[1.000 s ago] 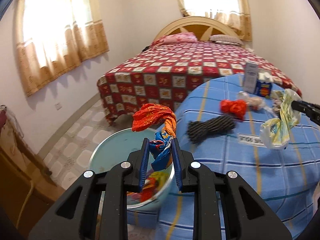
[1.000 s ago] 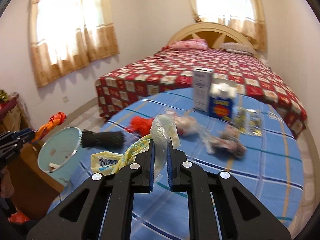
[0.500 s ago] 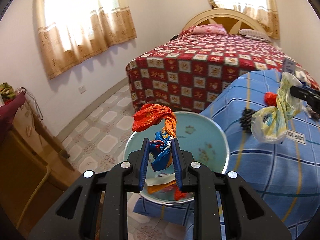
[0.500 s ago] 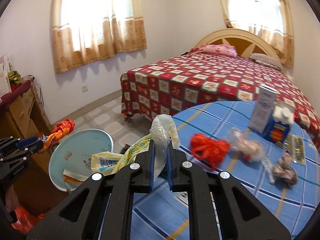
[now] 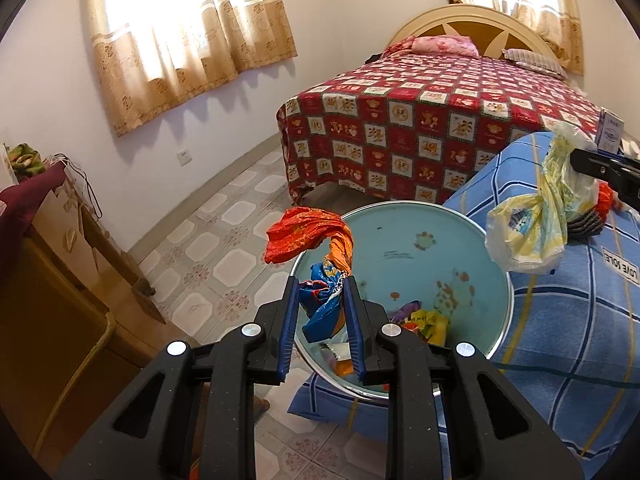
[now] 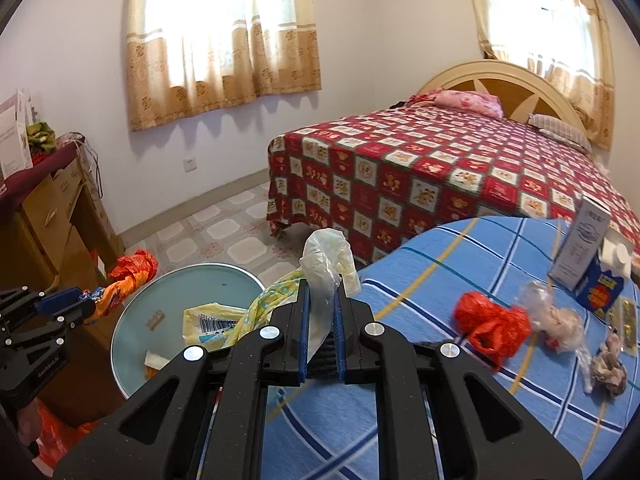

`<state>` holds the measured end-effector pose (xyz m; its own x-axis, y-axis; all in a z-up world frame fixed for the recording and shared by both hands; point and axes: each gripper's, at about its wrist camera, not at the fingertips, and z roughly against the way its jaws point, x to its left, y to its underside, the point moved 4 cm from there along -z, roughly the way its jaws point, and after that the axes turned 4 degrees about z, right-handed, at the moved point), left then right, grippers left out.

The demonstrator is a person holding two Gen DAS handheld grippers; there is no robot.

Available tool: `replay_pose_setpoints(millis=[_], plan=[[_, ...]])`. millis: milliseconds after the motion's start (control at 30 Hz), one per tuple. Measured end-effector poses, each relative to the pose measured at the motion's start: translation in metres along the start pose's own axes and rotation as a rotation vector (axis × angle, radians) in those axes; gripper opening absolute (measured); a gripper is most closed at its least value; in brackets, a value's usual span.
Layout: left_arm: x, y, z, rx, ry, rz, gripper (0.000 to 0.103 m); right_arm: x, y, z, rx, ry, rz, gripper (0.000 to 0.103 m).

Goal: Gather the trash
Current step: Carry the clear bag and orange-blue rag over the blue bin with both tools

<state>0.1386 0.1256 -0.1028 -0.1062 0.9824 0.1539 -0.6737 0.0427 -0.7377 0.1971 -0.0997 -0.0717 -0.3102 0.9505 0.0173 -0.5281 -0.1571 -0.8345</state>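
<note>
My left gripper (image 5: 322,300) is shut on a crumpled orange and blue wrapper (image 5: 316,240) and hangs over the near rim of a light blue bin (image 5: 416,248) beside the table. The bin holds several scraps of coloured trash (image 5: 416,318). My right gripper (image 6: 320,308) is shut on a yellow and clear plastic bag (image 6: 328,258), held at the table's left edge next to the bin (image 6: 192,288). In the left wrist view the bag (image 5: 536,224) dangles just right of the bin. In the right wrist view the left gripper (image 6: 86,308) shows at far left with its wrapper (image 6: 130,274).
On the blue checked tablecloth (image 6: 432,264) lie a red bag (image 6: 490,326), a clear bag (image 6: 554,316), a crumpled wad (image 6: 608,368), a white carton (image 6: 580,252) and a blue carton (image 6: 606,286). A red-quilted bed (image 6: 440,168) stands behind. A wooden dresser (image 6: 44,224) is at left.
Both grippers have swung left from the table toward the bin, each keeping its load. The bin now fills the middle of the left wrist view, and the bag hangs closer to it.
</note>
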Motion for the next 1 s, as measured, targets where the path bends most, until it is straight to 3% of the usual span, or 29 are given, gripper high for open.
replay_pose_setpoints(millis=[1000], plan=[[0.002,0.004,-0.012,0.035,-0.007,0.001,0.023,0.041,0.001,-0.033,0.044,-0.014,0.105,0.011]])
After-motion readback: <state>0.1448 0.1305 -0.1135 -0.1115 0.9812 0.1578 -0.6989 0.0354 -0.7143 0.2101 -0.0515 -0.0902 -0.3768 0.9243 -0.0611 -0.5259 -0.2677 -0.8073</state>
